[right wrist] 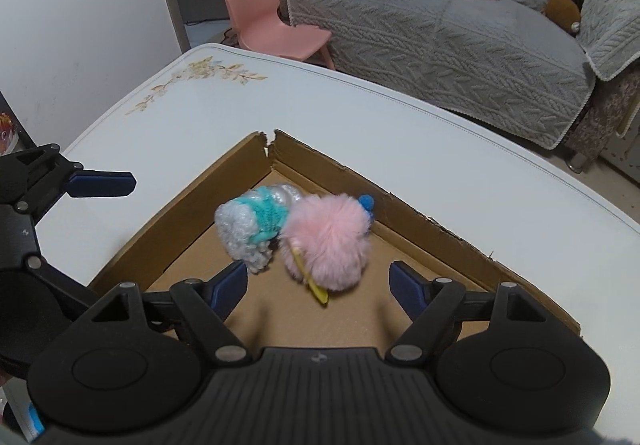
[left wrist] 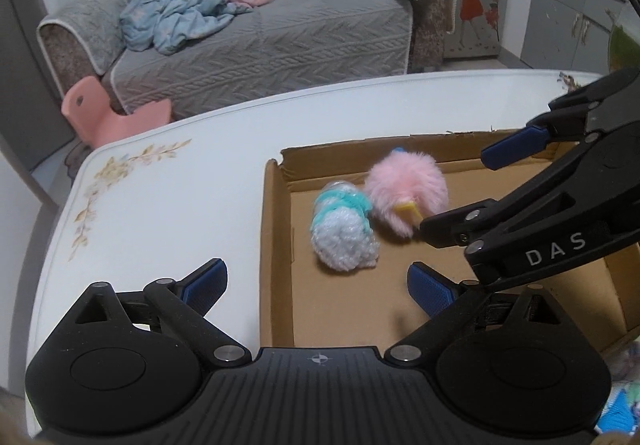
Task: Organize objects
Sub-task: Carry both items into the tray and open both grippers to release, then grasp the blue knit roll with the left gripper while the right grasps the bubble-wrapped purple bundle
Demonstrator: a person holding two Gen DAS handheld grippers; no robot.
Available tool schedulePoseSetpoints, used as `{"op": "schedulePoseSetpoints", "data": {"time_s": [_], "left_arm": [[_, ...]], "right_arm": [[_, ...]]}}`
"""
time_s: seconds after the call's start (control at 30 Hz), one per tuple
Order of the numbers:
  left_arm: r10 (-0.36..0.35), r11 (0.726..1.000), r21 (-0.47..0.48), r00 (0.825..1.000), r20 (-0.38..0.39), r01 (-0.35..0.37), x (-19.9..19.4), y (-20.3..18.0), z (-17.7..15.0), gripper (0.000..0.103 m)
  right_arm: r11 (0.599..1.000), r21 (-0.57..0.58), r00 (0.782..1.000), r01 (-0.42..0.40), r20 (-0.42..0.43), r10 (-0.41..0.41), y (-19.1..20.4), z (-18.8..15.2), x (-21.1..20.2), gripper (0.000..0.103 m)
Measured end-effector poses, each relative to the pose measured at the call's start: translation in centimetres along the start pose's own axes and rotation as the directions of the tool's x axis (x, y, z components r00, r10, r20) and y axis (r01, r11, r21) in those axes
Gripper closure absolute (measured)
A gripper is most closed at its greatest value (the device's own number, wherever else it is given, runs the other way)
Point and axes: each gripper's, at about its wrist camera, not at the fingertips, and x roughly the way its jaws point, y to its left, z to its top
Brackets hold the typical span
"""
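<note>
A shallow cardboard box (left wrist: 276,245) (right wrist: 192,213) sits on the white table. Inside it lie a white and teal knitted toy (left wrist: 344,233) (right wrist: 252,223) and a fluffy pink toy (left wrist: 406,191) (right wrist: 326,241) with a yellow tag and a blue bit, touching each other. My left gripper (left wrist: 316,285) is open and empty, just in front of the knitted toy over the box's left wall. My right gripper (right wrist: 318,285) is open and empty, right behind the pink toy; in the left wrist view it (left wrist: 456,193) reaches in from the right.
The white table (left wrist: 160,205) (right wrist: 400,117) has a floral print at its corner. Behind it stand a grey sofa (left wrist: 260,41) (right wrist: 440,33) with a blue blanket and a small pink chair (left wrist: 112,113) (right wrist: 268,25). A cabinet (left wrist: 576,5) stands at right.
</note>
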Motion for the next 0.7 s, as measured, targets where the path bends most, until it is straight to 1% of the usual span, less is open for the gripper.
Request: {"op": "schedulePoseSetpoints", "data": {"time_s": [0.07,0.2,0.33,0.5,0.6,0.7], "left_arm": [[0.001,1.000,-0.014,1.000,0.002,-0.001,-0.9,0.2,-0.3,0.005],[0.004,0.998,-0.057,1.000,-0.001,-0.004,-2.9,0.7,-1.1,0.001],[-0.002,0.995,-0.096,1.000,0.012,0.004,-4.8,1.2,-2.3,0.001],[0.006,0.993,-0.117,0.999,0.034,-0.002,-7.2,1.4,-3.2,0.001],[0.005,0.991,-0.131,0.999,0.048,0.001,-8.6,1.4,-4.2,0.001],[0.016,0.990,-0.139,0.998,0.066,-0.006,-10.1,1.2,-5.9,0.000]], "right_arm": [[1.000,-0.008,1.000,0.005,0.005,-0.005,0.5,-0.2,-0.6,0.028],[1.000,-0.011,1.000,0.005,0.009,-0.005,1.3,-1.0,-1.9,0.026],[1.000,-0.013,1.000,0.015,0.014,-0.015,2.0,-1.7,-2.9,0.024],[1.000,-0.005,0.999,0.021,0.042,-0.021,2.4,-2.6,-5.0,0.024],[1.000,0.004,0.998,0.022,0.063,-0.022,2.7,-3.8,-6.6,0.023],[1.000,0.017,0.996,0.022,0.088,-0.023,2.7,-5.6,-8.4,0.021]]}}
